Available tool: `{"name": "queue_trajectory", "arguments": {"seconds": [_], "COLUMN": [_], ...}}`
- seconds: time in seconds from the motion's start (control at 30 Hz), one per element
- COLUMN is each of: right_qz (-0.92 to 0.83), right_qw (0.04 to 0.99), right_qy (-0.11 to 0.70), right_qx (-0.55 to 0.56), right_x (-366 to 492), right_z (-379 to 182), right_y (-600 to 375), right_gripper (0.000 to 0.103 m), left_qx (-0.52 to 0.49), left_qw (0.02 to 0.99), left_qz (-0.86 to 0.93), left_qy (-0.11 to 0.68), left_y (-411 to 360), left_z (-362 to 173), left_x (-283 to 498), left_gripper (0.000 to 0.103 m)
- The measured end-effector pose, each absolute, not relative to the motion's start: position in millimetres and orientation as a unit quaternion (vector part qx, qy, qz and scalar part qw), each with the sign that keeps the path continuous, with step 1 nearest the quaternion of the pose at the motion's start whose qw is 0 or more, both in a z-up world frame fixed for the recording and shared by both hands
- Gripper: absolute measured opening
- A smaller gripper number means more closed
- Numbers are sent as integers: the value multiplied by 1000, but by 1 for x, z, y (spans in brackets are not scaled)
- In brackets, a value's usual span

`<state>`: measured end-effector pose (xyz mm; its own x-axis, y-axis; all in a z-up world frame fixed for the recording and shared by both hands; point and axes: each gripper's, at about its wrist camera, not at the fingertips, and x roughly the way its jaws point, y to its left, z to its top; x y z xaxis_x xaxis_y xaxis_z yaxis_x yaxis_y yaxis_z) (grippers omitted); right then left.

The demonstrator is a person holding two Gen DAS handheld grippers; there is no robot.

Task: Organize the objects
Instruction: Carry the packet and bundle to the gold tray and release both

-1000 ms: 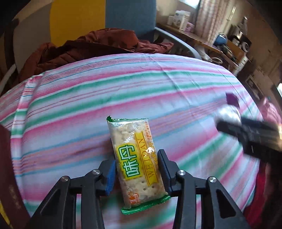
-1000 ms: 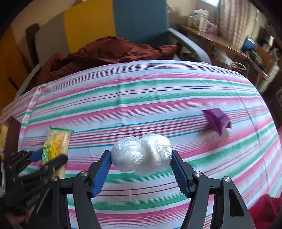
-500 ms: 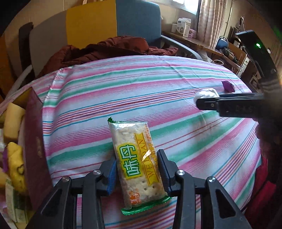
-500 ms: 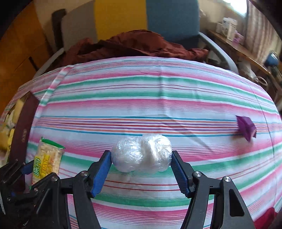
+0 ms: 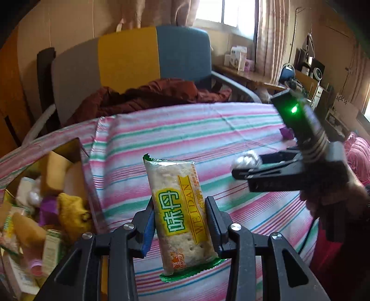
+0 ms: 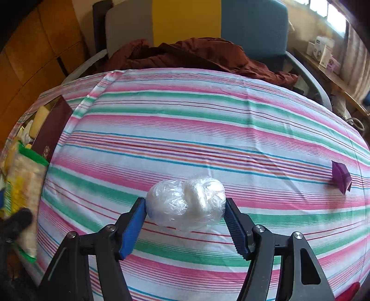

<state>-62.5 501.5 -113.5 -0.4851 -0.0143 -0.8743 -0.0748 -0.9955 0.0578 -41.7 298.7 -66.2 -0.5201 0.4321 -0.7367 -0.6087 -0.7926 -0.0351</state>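
Observation:
My left gripper [image 5: 179,222] is shut on a cracker packet [image 5: 179,208] with a yellow and green label, held above the striped cloth. My right gripper [image 6: 185,216] is shut on a white ball wrapped in clear plastic [image 6: 186,203]; it also shows in the left wrist view [image 5: 246,161] at the right. A dark red open box [image 5: 90,183] full of snacks and soft items sits at the left, and its wall shows in the right wrist view [image 6: 49,129]. The packet shows blurred at the left edge of the right wrist view [image 6: 23,185].
A small purple packet [image 6: 342,177] lies on the striped cloth [image 6: 196,129] at the right. A brown jacket [image 6: 196,55] lies on a grey, yellow and blue chair [image 6: 185,20] behind the table. Shelves with clutter stand at the far right.
Both grippers have moved left toward the box with their loads. The box now shows much more in the left wrist view. Both grips are unchanged.

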Motion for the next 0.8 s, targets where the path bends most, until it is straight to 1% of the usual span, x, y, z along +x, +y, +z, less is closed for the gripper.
{"name": "queue_trajectory", "arguments": {"seconds": [0.27,0.6,0.8], "right_qz": [857,857,866], "right_qw": [3,-19,-46], "right_qy": [31,14,12], "right_qx": [-514,-516,-497], "right_x": [-61,-58,-50], "right_z": [-117,-112,-90], "right_y": [486,461,430], "right_gripper": [68,68,68], "left_qx": [-374,-373,-371], "left_qw": [288,269,249], "left_qz": [876,884,894], "left_qy": [98,77,35], "left_y": [270,231,185], "left_z": [-47,-41,-32], "left_x": [-35,-34,-37], "left_gripper": [40,40,40]}}
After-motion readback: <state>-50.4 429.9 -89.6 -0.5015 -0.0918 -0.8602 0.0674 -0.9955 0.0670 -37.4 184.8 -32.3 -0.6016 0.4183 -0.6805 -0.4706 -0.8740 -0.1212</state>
